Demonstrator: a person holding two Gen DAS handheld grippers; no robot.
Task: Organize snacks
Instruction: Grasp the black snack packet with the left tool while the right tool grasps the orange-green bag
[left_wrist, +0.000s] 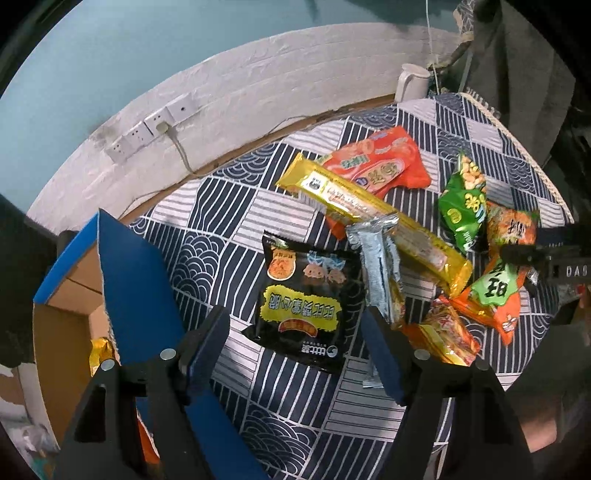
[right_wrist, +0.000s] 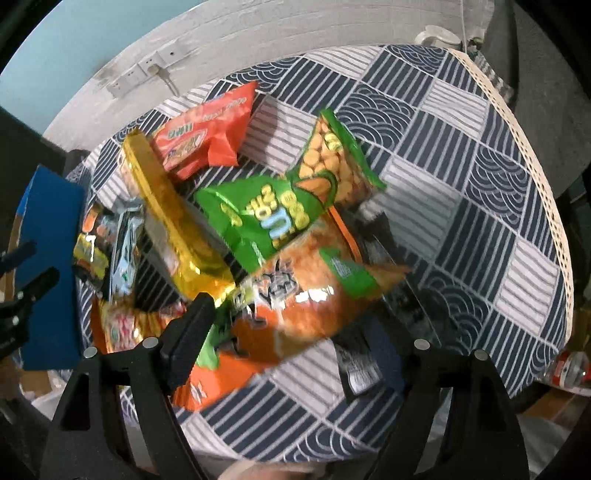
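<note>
Several snack packets lie in a pile on a patterned tablecloth (left_wrist: 221, 236). My left gripper (left_wrist: 295, 332) is open above a black packet (left_wrist: 303, 299). Beside it lie a silver packet (left_wrist: 380, 258), a long yellow packet (left_wrist: 373, 214), a red-orange bag (left_wrist: 380, 162) and a green bag (left_wrist: 461, 206). My right gripper (right_wrist: 291, 328) is open over an orange bag (right_wrist: 295, 291), with the green peanut bag (right_wrist: 291, 206) and the yellow packet (right_wrist: 166, 206) just beyond. The right view is blurred. The right gripper also shows at the right edge of the left wrist view (left_wrist: 524, 254).
An open cardboard box with blue flaps (left_wrist: 125, 266) stands at the table's left edge, with a gold packet inside (left_wrist: 99, 350). A white mug (left_wrist: 412, 81) sits at the far edge by the wall sockets (left_wrist: 155, 125). The cloth's trimmed right edge (right_wrist: 535, 177) marks the table's end.
</note>
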